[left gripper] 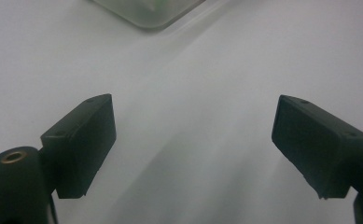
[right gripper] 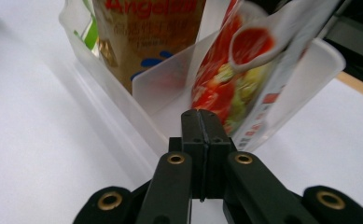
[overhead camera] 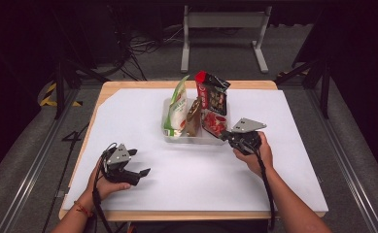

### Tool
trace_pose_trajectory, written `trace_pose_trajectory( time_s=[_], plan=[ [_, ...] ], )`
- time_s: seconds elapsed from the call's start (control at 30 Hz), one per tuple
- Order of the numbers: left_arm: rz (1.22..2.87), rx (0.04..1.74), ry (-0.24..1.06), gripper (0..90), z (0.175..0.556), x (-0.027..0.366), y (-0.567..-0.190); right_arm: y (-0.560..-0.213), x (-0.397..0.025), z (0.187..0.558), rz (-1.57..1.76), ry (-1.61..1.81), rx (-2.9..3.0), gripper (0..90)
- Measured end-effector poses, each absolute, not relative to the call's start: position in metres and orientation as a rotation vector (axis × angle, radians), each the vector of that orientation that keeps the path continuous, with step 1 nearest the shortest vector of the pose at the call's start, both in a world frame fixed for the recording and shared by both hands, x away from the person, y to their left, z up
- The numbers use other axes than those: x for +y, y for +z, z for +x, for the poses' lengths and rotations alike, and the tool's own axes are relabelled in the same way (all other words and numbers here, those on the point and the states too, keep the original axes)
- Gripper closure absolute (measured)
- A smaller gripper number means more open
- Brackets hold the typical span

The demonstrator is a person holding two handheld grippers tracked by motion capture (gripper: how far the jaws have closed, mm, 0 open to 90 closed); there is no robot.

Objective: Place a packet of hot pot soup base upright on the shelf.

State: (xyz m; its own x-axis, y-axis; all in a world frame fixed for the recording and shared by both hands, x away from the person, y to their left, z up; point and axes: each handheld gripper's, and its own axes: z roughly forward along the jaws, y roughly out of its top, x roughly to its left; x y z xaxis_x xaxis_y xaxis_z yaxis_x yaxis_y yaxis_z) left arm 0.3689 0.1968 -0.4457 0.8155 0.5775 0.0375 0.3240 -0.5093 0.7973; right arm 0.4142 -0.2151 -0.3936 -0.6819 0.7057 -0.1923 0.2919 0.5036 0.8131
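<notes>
Since the right gripper has its jaws pressed flat together with nothing between them, it looks more like a nudge than a grab. It sits right at the near wall of the clear bin, with the red snack pouch standing just ahead of the tips, inside the bin's compartment on that side. My worry: push forward with closed jaws and the pouch tips over, or the light bin slides across the white table cover. The brown pouch is one slot over, beyond a divider, and the green-and-white pouch farthest off. Only readable writing is a cut-off "Angels"-ish word on the brown one, can't make out the rest. The left gripper idles wide open over bare table, bin well ahead of it.
</notes>
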Motion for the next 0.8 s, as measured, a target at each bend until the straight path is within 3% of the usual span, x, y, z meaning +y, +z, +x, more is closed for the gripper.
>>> trace_pose_trajectory(
  time_s=[0.8],
  plan=[
    [2.140, 0.656, 0.368, 14.5, 0.369, 0.199, -0.445, -0.408, -0.212, 0.430, 0.860, 1.052, 2.257, 90.0]
  ],
)
